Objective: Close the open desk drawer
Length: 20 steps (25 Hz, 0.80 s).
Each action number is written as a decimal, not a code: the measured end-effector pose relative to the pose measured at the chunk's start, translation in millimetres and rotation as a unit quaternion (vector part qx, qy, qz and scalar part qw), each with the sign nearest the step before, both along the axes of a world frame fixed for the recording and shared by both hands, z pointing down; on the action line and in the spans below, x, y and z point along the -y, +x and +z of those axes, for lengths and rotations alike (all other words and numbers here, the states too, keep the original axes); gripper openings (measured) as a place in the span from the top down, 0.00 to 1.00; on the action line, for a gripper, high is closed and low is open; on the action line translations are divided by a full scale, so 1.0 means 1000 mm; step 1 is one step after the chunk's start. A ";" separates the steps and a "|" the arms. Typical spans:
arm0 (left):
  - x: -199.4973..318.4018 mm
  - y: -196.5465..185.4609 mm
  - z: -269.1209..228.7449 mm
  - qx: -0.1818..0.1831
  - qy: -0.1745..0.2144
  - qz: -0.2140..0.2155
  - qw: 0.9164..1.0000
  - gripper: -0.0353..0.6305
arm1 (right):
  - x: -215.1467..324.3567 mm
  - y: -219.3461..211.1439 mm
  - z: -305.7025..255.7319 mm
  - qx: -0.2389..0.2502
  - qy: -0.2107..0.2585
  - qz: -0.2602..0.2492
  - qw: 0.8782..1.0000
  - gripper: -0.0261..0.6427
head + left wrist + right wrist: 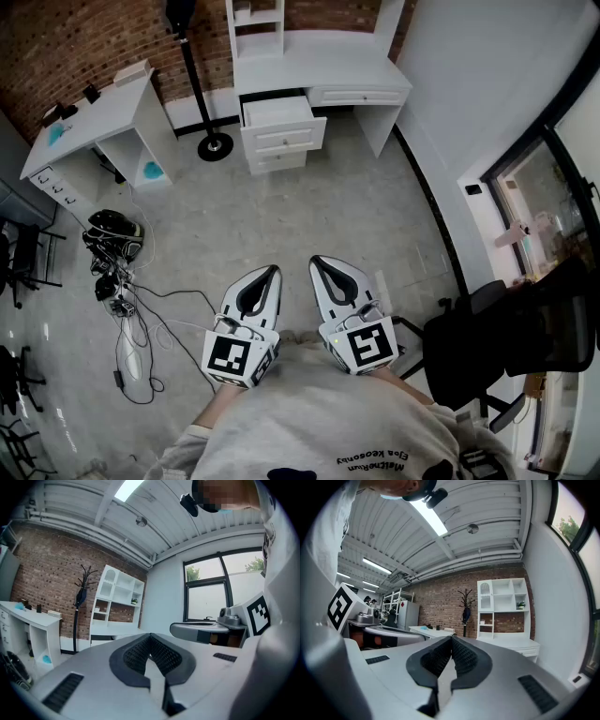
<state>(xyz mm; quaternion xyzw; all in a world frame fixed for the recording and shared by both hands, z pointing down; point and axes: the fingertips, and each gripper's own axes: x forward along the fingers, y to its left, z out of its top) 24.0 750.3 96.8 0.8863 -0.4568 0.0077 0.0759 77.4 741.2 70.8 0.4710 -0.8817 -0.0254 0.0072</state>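
both jaws pressed together, empty; left gripper [271, 271], right gripper [317, 262] side by side, open drawer [278, 113] well apart, ahead

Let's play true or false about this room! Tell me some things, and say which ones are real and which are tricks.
1. The top drawer of the white desk is pulled out. True.
2. The left gripper is grabbing the drawer. False: it is shut on nothing, close to the person and well away from the desk across the floor.
3. The right gripper is shut and empty. True.
4. The wall behind the desk is painted green. False: it is a red brick wall.
5. A black office chair stands on the person's right. True.
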 end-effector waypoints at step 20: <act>0.094 -0.018 0.017 -0.014 -0.004 0.004 1.000 0.92 | 0.099 -0.012 0.025 0.015 -0.048 0.000 0.999 0.92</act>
